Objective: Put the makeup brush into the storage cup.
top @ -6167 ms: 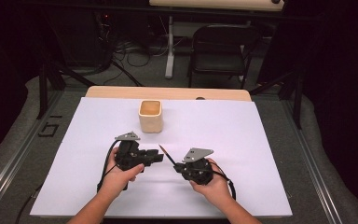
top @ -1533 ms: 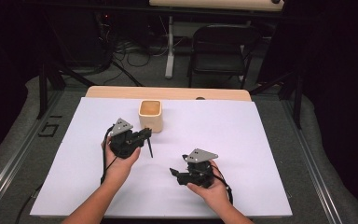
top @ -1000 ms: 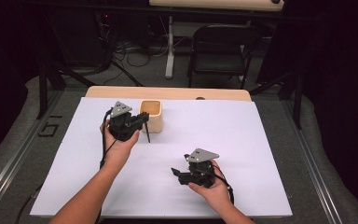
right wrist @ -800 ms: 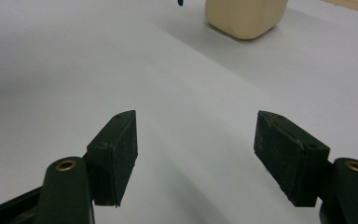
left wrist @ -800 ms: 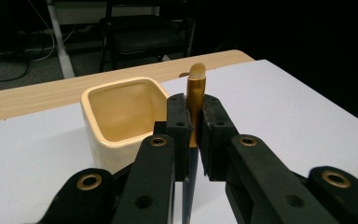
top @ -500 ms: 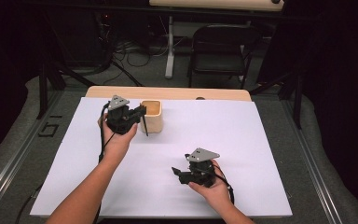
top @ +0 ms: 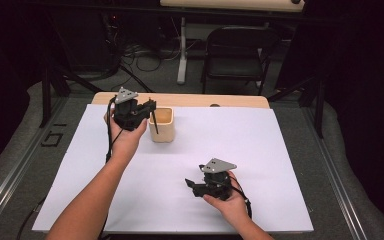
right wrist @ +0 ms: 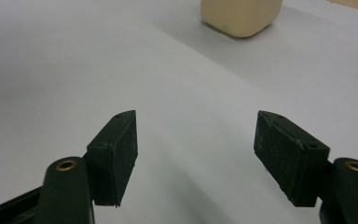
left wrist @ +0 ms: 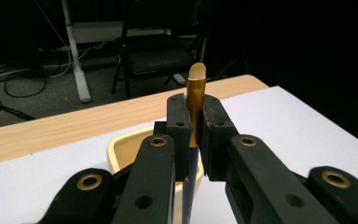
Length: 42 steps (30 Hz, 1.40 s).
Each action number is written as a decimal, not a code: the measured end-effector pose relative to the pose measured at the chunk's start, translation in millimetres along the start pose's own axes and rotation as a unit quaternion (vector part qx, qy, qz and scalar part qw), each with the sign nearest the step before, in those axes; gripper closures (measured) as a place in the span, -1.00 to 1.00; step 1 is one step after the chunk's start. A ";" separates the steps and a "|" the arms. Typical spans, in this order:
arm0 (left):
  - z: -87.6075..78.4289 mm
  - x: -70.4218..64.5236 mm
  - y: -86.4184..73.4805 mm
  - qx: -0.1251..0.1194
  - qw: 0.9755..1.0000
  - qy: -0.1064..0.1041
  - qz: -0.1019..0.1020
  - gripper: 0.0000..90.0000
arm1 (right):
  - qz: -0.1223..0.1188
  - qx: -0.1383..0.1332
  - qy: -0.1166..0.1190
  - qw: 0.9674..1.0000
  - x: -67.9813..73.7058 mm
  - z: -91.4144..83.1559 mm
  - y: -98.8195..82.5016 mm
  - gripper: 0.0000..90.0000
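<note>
1. The cream cup (top: pixel 163 125) was the one obstacle standing on the white sheet (top: pixel 260 145).
2. Right of the cup, the sheet lay bare and passable.
3. Left of the cup, the left gripper (top: pixel 150 107), clamped on a pen (left wrist: pixel 196 105), crowded its rim.
4. Well in front of the cup, the right gripper (top: pixel 194 186) sat with jaws apart over bare sheet.

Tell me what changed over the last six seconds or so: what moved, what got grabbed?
The left hand-held gripper carried the brush, shut on it, from mid-sheet away toward the beige cup and raised it; the brush now hangs upright at the cup's near rim. The right hand-held gripper, jaws open and empty, drew back slightly and has rested there since. The cup and the white sheet kept their places.
</note>
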<state>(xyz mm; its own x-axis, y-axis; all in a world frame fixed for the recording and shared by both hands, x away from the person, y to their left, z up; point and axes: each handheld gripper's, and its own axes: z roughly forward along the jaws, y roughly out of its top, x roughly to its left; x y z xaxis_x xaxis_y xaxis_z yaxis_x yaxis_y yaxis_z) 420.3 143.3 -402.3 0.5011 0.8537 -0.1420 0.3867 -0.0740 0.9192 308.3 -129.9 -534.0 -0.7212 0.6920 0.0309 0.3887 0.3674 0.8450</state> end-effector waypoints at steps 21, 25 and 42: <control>2.3 11.1 12.3 -0.014 1.000 0.022 -0.011 0.86 | -0.001 0.002 -0.001 1.000 0.2 0.9 -0.5 -0.32; 5.1 10.2 14.7 -0.015 0.999 0.029 -0.006 0.86 | -0.002 0.001 -0.001 1.000 0.5 0.6 -0.5 -0.32; 20.2 15.5 13.6 -0.012 0.999 0.046 -0.002 0.86 | -0.001 0.001 0.000 1.000 0.7 -0.1 -0.4 -0.32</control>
<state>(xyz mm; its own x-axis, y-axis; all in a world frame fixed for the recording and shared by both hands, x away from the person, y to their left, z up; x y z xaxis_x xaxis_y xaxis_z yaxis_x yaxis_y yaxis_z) 448.9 145.1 -399.4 0.4253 0.8981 -0.1117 0.3696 -0.0597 0.9273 307.6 -129.6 -534.4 -0.7230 0.6903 0.0289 0.3877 0.3707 0.8440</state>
